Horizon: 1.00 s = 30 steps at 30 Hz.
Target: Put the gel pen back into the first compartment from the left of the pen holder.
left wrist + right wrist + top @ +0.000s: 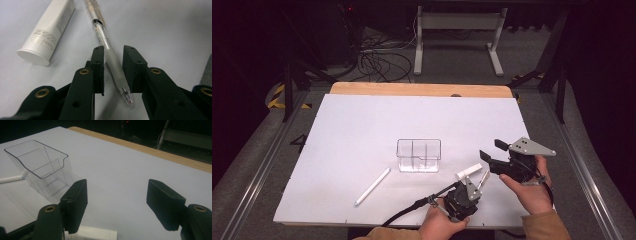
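A clear pen [113,65] with a grey rubber grip lies on the white board, slanting between the jaws of my left gripper [112,48]. The jaws stand narrow around the grip, and a thin strip of board shows beside the pen, so the gripper is open. In the high view that left gripper [477,184] sits near the front edge with the pen [483,178] at its tips. A white tube [48,27] lies just left of the pen, and the tube [468,171] also appears in the high view. My right gripper [491,150] hovers open and empty to the right, its jaws wide apart [117,192].
A clear compartmented organiser [418,155] stands mid-board, and the organiser [40,167] lies left of the right jaws. A long white pen [372,187] lies front left of it. The white board [362,125] ends at a wooden strip [412,89] at the far side.
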Motion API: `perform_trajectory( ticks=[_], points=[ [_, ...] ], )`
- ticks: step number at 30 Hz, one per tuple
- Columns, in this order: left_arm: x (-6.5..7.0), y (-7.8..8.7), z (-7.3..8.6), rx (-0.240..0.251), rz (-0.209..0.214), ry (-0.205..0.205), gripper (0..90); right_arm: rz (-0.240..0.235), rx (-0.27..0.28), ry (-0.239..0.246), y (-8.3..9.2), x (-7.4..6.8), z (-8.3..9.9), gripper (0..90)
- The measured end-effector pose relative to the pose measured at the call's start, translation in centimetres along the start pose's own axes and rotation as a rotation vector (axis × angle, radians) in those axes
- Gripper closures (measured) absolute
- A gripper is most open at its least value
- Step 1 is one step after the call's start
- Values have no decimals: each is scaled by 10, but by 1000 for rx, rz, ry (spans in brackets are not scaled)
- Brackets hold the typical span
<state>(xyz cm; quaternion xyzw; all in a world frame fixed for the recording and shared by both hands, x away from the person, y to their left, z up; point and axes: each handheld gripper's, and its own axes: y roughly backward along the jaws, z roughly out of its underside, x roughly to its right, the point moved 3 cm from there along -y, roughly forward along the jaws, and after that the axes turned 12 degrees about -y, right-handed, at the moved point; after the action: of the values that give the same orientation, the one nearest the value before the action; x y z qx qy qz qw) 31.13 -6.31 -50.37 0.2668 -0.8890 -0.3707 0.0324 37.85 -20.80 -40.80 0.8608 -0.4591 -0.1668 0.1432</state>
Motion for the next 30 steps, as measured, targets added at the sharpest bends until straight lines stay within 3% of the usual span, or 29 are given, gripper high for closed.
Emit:
perform_trajectory(
  ticks=[5,12,17,24,30],
  points=[
    [-1,-1,-1,-2,-2,4,738,-4,1,1,0,-1,0,340],
    [-5,0,-1,-7,13,49,787,-10,0,3,0,-1,0,340],
    [-9,4,0,15,49,81,796,-10,3,1,2,0,0,340],
    [-16,19,-2,61,87,70,797,-10,17,-1,5,1,-2,343],
    [-20,31,-3,84,93,54,799,-11,20,-2,5,1,-3,343]
  ],
)
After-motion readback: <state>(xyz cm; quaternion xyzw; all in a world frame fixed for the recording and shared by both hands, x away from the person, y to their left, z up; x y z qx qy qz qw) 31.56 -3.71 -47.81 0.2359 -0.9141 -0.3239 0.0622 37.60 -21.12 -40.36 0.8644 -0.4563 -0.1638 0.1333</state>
